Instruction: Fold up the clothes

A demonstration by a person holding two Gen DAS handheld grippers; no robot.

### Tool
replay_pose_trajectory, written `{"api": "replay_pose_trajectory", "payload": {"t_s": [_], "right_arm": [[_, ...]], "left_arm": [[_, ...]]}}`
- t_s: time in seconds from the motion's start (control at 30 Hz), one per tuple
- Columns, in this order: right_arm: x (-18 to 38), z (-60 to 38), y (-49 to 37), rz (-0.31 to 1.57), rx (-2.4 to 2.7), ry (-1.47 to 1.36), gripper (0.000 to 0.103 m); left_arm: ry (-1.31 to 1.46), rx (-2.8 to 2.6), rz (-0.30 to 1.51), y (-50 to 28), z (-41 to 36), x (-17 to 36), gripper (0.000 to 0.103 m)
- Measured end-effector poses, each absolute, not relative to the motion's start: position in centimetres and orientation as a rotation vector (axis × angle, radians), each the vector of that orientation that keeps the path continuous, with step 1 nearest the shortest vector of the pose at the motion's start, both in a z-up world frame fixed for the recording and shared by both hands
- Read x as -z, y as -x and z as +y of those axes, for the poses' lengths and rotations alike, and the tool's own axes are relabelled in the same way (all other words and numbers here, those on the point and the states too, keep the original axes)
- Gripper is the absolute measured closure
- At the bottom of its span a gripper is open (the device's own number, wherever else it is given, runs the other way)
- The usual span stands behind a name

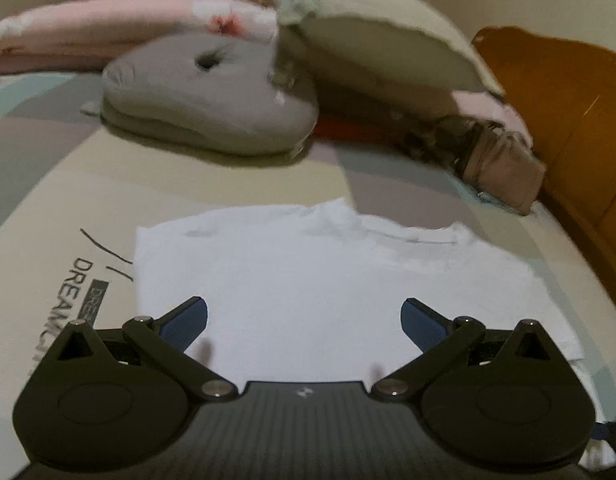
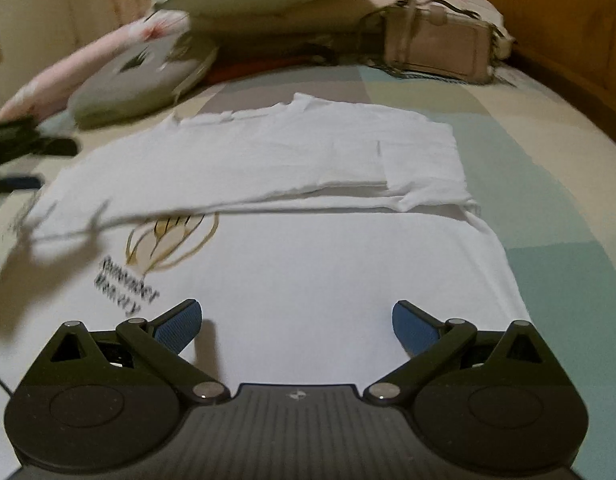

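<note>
One white T-shirt (image 2: 308, 184) lies on the bed. Three pillows sit behind it — a grey one (image 1: 211, 96), a cream one (image 1: 372, 52) and a long pink one (image 1: 119, 24). One beige handbag (image 2: 440, 48). Two grippers — left (image 1: 303, 320) and right (image 2: 296, 322) — with two blue pads each.

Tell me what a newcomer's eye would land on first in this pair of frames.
The white T-shirt fills the middle of the bed, one side folded over so the gold logo is half covered. Behind it, a grey cushion and a pinkish handbag lie toward the head of the bed. Both the left gripper and the right gripper are open over the shirt, holding nothing.
</note>
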State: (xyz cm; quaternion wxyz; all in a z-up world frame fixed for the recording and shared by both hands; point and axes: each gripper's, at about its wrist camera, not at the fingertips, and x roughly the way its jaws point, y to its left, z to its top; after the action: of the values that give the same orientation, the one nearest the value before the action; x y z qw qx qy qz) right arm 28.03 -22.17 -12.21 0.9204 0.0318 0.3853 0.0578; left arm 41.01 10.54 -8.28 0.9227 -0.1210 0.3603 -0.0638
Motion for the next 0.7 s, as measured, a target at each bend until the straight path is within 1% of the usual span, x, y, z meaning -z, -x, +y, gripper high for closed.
{"api": "replay_pose_trajectory", "payload": {"t_s": [0.1, 0.23, 0.43, 0.63, 0.7], "right_arm": [[12.2, -21.9, -27.8, 0.796, -0.121, -0.043, 0.0], [12.0, -22.0, -27.7, 0.806, -0.12, -0.04, 0.0], [11.9, -22.3, -27.6, 0.815, -0.127, -0.051, 0.0], [11.7, -22.7, -27.6, 0.822, -0.136, -0.088, 0.0], [11.7, -23.0, -27.6, 0.824, -0.14, -0.108, 0.0]], "left_arm": [[0.263, 0.098, 0.798, -42.8, 11.7, 10.0, 0.001], [0.2, 0.016, 0.809, -42.9, 12.4, 10.0, 0.001], [0.185, 0.112, 0.796, -41.1, 11.9, 8.0, 0.001], [0.13, 0.116, 0.915, -40.2, 11.3, 9.8, 0.001], [0.129, 0.097, 0.918, -39.6, 11.8, 9.0, 0.001]]}}
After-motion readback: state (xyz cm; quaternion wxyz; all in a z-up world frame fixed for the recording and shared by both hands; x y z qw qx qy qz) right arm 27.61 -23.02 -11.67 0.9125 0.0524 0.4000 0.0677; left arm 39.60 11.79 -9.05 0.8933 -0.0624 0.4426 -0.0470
